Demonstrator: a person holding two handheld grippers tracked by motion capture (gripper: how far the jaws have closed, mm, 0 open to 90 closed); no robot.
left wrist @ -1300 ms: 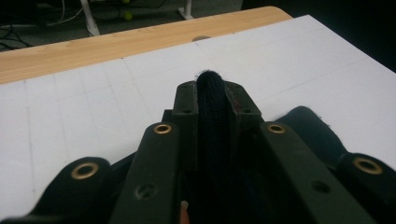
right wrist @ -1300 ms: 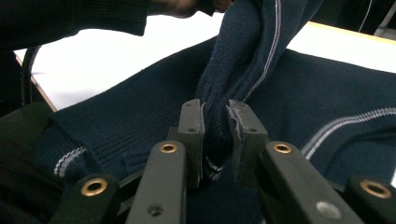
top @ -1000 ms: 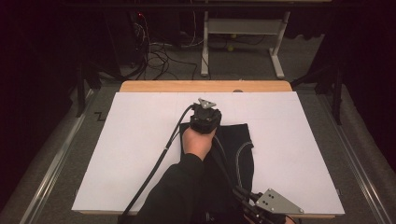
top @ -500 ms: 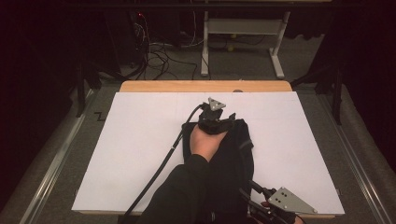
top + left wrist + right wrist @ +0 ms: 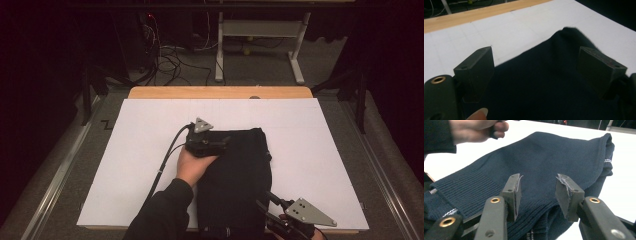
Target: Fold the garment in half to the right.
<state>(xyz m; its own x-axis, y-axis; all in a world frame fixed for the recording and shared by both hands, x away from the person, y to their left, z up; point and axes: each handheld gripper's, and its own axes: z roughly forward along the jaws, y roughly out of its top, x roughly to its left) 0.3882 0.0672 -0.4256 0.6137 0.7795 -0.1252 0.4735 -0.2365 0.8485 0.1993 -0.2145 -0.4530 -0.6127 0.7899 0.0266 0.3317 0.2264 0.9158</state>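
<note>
A dark navy knitted garment (image 5: pixel 235 170) lies folded flat on the white table top (image 5: pixel 140 150), running from the middle toward the near edge. My left gripper (image 5: pixel 227 144) lies at the garment's far left corner. Its jaws have just been opening and stand wide over the cloth (image 5: pixel 536 85) without pressing on it (image 5: pixel 544 67). My right gripper (image 5: pixel 266 201) hovers at the garment's near right edge. Its jaws have just been opening and stand apart above the ribbed hem (image 5: pixel 466 187), with nothing pinched between them (image 5: pixel 537 192).
A wooden strip (image 5: pixel 220 92) borders the table's far edge. Metal rails (image 5: pixel 65 165) run along both sides. Behind the table are floor cables (image 5: pixel 170 55) and a white desk frame (image 5: pixel 260 30). The person's left hand (image 5: pixel 474 128) is in the right gripper view.
The left gripper carried the garment's far edge away from the person, let it go, then drew back to the left and down. The right gripper's jaws opened; that hand barely shifted.
</note>
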